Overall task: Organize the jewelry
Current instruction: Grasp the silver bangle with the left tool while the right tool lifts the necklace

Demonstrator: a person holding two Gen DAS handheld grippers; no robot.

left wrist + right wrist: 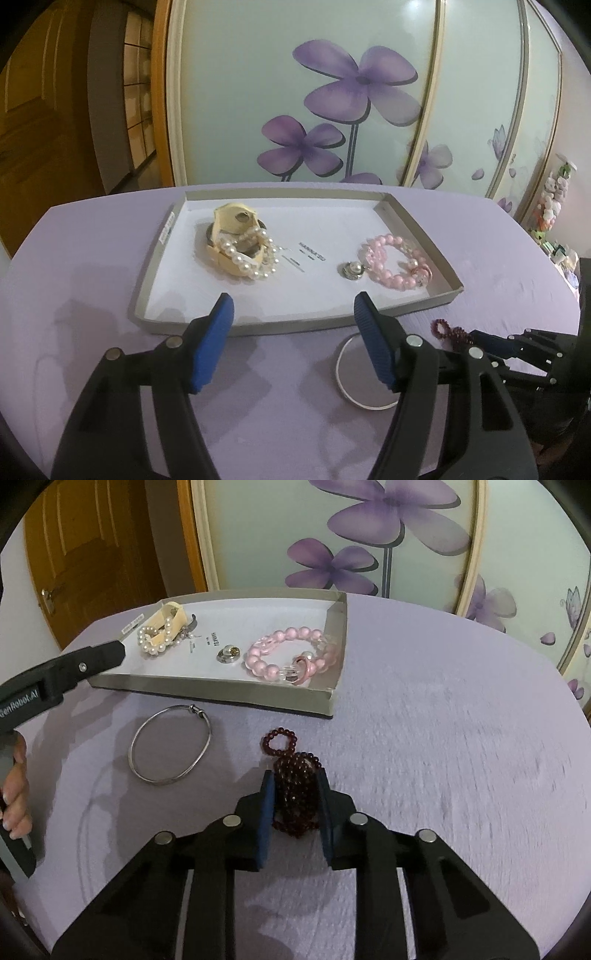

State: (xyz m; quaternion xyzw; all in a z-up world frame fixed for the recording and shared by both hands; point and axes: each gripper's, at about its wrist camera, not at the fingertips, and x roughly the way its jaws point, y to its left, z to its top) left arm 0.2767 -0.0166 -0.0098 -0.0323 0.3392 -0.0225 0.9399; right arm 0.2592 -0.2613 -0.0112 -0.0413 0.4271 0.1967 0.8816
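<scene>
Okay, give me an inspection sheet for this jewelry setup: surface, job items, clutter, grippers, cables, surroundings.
Surface: table under a lilac cloth, lightly wrinkled.
Job's things: shallow cardboard tray holds a white pearl bracelet on a cream pouch, a pink bead bracelet and a small round metal charm. Silver bangle lies on the cloth outside the tray, as does a dark red bead bracelet.
Clutter: nothing seen.
Grippers: left gripper open, empty, near the tray's front edge; right gripper shut on the dark red bead bracelet.
Cables: nothing seen.
Surroundings: wardrobe panels with purple flowers, wooden door, small toys at right.
</scene>
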